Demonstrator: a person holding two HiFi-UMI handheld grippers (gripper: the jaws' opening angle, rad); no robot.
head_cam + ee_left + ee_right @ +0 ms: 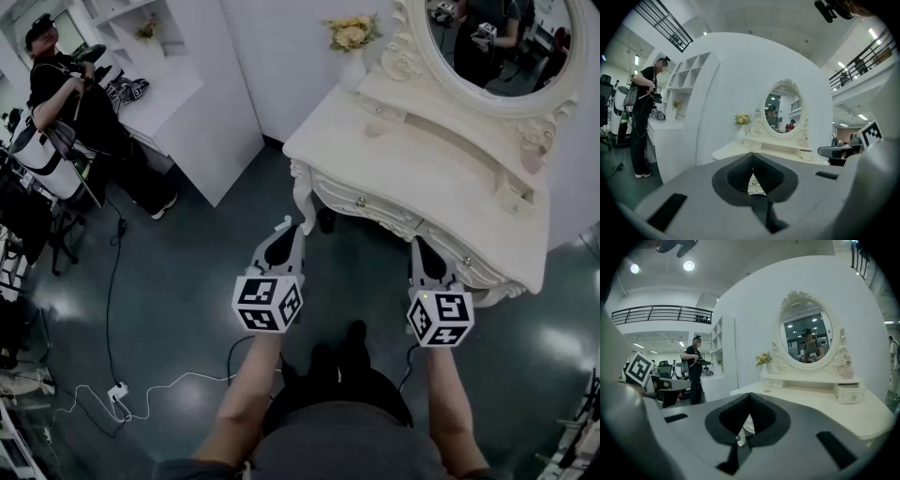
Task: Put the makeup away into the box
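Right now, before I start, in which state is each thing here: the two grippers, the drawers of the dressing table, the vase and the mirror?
Left gripper: shut, empty.
Right gripper: shut, empty.
Front drawers: closed.
Small top drawer: closed.
Vase: upright, holding flowers.
Mirror: upright at the back of the dressing table.

I held both arms out ahead of me, my bare left forearm (pixel 246 394) and right forearm (pixel 448 398) side by side and well apart. My left gripper (pixel 285 227) pointed forward and slightly downward, its jaws pressed together with nothing between them. My right gripper (pixel 419 247) sat level with it, dipped the same slight way, its jaws likewise closed and empty.
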